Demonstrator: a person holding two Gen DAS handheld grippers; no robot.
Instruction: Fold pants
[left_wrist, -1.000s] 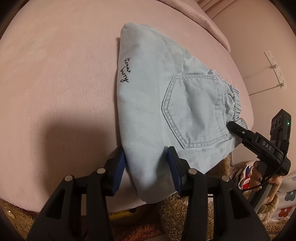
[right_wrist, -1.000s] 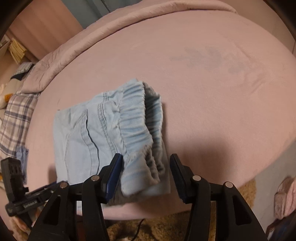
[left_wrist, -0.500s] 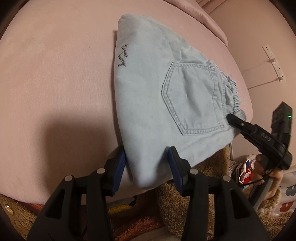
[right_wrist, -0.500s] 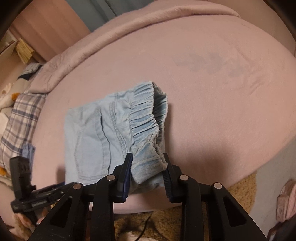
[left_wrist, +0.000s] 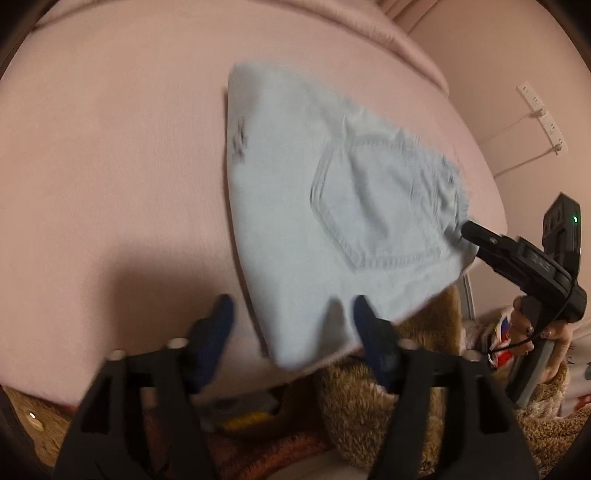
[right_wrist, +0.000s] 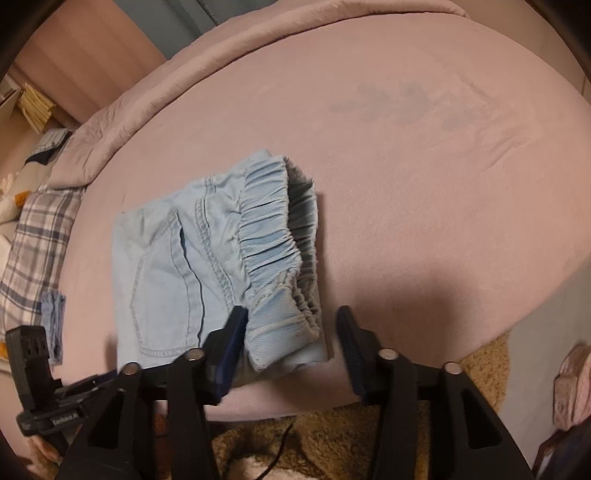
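Note:
The light blue denim pants (left_wrist: 332, 206) lie folded into a compact stack on the pink bed (left_wrist: 110, 147), back pocket up, near the bed's front edge. My left gripper (left_wrist: 291, 317) is open, its fingers straddling the near corner of the fold; the view is blurred. In the right wrist view the elastic waistband end of the pants (right_wrist: 273, 236) faces me. My right gripper (right_wrist: 291, 328) is open with the waistband corner between its fingers. The right gripper also shows in the left wrist view (left_wrist: 469, 229), at the pants' right edge.
A tan shaggy rug (right_wrist: 332, 435) covers the floor below the bed edge. A plaid blanket (right_wrist: 33, 236) lies at the bed's left. A folded pink duvet (right_wrist: 155, 88) runs along the far side. A power strip (left_wrist: 543, 118) hangs on the wall.
My right gripper was shut on the waistband half a second ago and has opened, letting it go. My left gripper has opened wider and pulled back slightly; the stack rests on the bed.

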